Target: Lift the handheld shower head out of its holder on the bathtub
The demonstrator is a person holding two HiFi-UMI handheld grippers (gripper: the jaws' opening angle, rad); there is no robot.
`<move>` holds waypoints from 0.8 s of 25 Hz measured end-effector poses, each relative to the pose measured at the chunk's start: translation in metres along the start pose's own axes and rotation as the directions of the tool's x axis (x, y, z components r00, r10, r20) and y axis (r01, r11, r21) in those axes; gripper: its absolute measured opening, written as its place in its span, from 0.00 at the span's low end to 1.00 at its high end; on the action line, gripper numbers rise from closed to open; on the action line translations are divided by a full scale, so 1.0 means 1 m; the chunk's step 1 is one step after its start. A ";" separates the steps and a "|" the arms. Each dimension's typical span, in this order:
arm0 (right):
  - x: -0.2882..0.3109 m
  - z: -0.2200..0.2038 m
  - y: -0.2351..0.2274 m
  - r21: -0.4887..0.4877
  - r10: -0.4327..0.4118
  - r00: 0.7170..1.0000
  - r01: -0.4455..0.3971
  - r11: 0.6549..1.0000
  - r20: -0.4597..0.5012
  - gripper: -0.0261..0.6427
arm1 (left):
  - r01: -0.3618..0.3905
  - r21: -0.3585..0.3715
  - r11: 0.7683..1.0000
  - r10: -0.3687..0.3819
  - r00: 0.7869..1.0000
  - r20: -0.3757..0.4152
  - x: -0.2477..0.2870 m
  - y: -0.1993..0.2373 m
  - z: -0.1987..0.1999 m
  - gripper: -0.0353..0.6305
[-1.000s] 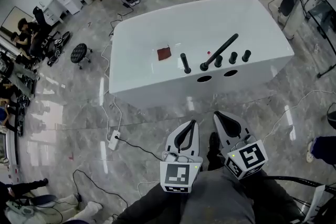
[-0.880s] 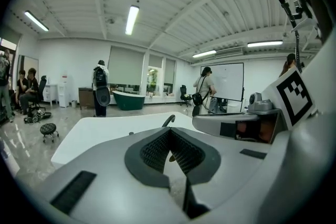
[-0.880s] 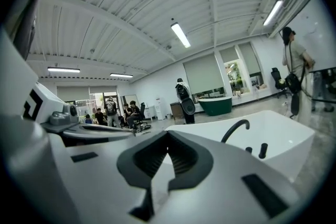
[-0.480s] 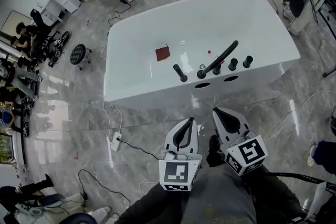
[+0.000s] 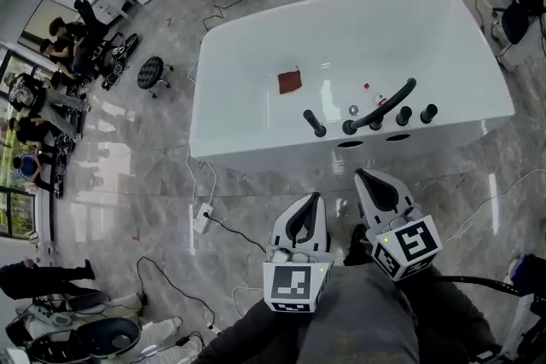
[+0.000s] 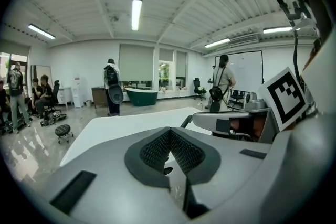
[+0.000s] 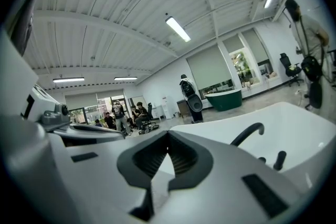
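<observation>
Both grippers have carried forward since the earlier frame, and the bathtub [image 5: 256, 151] now sits nearer to them and further right in the head view, though neither gripper has reached it. I am in the approach step: nothing on the tub is touched yet. The left gripper [image 5: 309, 207] and the right gripper [image 5: 368, 183] hang side by side over the floor [image 5: 136, 183], just short of the tub's near wall. Each gripper's own view shows its ribbed pads pressed together with nothing between them, so both are fully closed and empty. On the near rim stands a row of black fittings. At the left end is a short tilted wand, which I take for the handheld shower head [image 5: 315, 123], seated in its holder; next comes a long curved spout [image 5: 384, 105], then knobs [image 5: 403, 115] to the right. A small red patch [image 5: 290, 82] lies inside the tub, well apart from the fittings. The shower head is apart from both grippers, ahead of the gap between them. My judgement of the next move: pick one gripper, spread its jaws before it arrives, bring it up over the rim and set the pads either side of the wand without bumping the spout just beside it. Then close, and draw the wand out along its own tilt rather than straight up, so it does not bind in the holder.
</observation>
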State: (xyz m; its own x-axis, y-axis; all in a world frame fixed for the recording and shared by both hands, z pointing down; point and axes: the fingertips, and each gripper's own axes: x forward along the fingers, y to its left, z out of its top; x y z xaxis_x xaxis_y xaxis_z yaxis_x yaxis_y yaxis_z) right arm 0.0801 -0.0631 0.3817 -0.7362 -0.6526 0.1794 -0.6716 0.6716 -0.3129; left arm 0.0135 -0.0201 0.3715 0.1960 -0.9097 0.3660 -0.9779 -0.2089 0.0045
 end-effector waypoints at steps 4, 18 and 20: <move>0.021 -0.005 -0.003 -0.014 -0.002 1.000 0.002 1.000 -0.014 0.04 | -0.001 -0.018 1.000 0.002 1.000 0.004 0.016 0.019 -0.007 0.06; 0.110 0.003 -0.014 -0.036 -0.049 0.997 0.047 0.998 -0.058 0.04 | 0.041 -0.063 0.997 -0.041 0.999 0.013 0.079 0.093 0.007 0.06; 0.121 -0.001 -0.016 -0.030 -0.047 0.996 0.045 0.999 -0.070 0.04 | 0.036 -0.071 0.997 -0.036 0.999 0.000 0.087 0.103 0.003 0.06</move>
State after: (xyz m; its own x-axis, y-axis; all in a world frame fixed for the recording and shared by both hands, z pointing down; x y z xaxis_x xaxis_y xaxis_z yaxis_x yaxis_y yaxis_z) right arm 0.0011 -0.1524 0.4094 -0.7080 -0.6572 0.2585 -0.7061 0.6521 -0.2760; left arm -0.0700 -0.1215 0.4006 0.2309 -0.9017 0.3655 -0.9730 -0.2154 0.0834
